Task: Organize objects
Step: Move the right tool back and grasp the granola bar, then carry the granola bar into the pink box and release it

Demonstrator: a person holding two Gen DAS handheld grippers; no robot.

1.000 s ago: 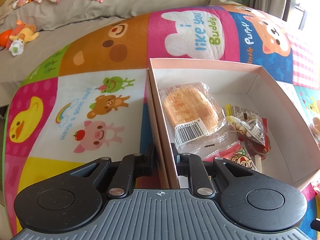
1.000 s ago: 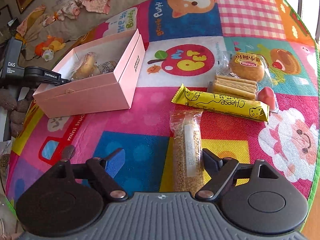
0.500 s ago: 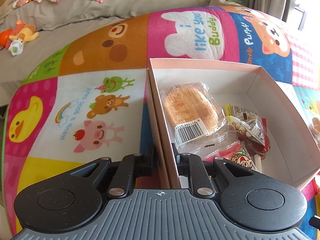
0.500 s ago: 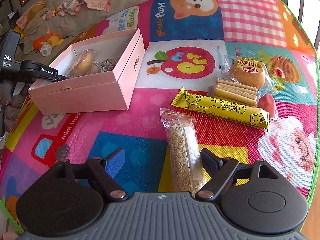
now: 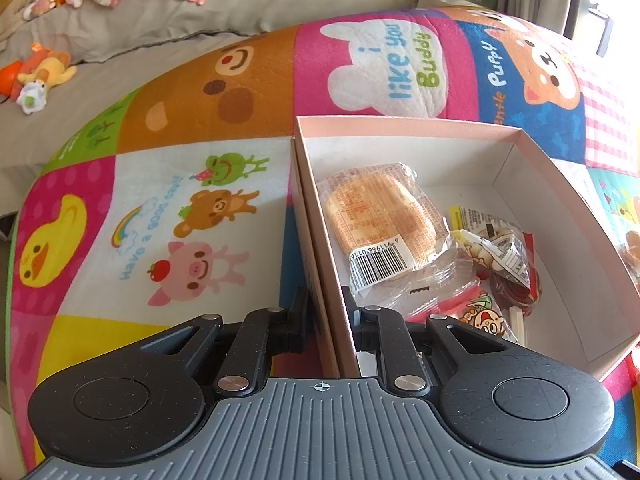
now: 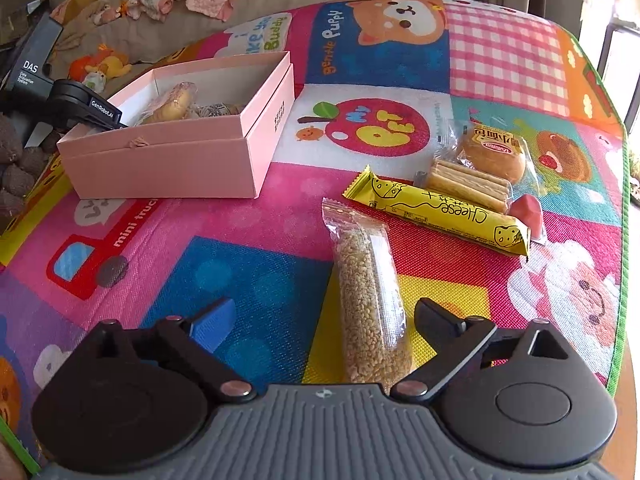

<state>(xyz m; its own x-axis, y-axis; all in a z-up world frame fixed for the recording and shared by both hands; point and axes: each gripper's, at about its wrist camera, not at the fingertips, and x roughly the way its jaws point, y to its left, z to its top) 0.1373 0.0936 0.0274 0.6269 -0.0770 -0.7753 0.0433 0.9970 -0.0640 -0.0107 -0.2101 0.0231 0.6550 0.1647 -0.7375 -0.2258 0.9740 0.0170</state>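
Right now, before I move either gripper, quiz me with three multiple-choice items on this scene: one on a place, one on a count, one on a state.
1. Where does the grain bar lie?
A. in the pink box
B. on the mat between the right gripper's fingers
C. on the couch

2. How many snack packs lie on the mat outside the pink box?
A. two
B. five
C. eight

3. What is the left gripper doing?
A. shut on the pink box's wall
B. open above the mat
C. holding a lollipop

Key: 1 B, the bar sits between the open right gripper; 2 B, five show there; 3 A, its fingers pinch the wall.
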